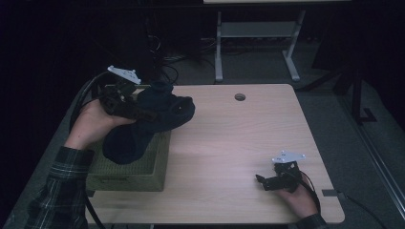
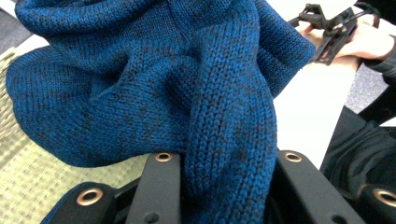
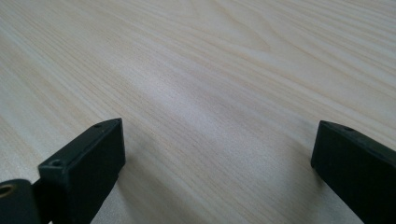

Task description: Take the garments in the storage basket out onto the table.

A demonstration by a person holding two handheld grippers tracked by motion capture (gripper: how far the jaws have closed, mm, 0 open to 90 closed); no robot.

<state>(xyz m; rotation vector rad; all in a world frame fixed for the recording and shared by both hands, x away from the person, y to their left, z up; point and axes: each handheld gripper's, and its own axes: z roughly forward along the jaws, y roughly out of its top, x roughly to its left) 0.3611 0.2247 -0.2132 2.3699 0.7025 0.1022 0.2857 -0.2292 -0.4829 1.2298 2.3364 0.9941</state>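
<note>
Blue knit garment, bunched, held up at far-left of table, part hanging over the olive woven box at the table's left edge; whether its low end touches the box can't tell. Left tool clamped on a thick fold of the knit, jaws partway apart w/ fabric packed between them; left hand behind it, plaid sleeve at near-left. Right tool well apart at near-right, low over bare wood, jaws wide, nothing between. Right hand at near table edge. Round hole in tabletop, far side.
</note>
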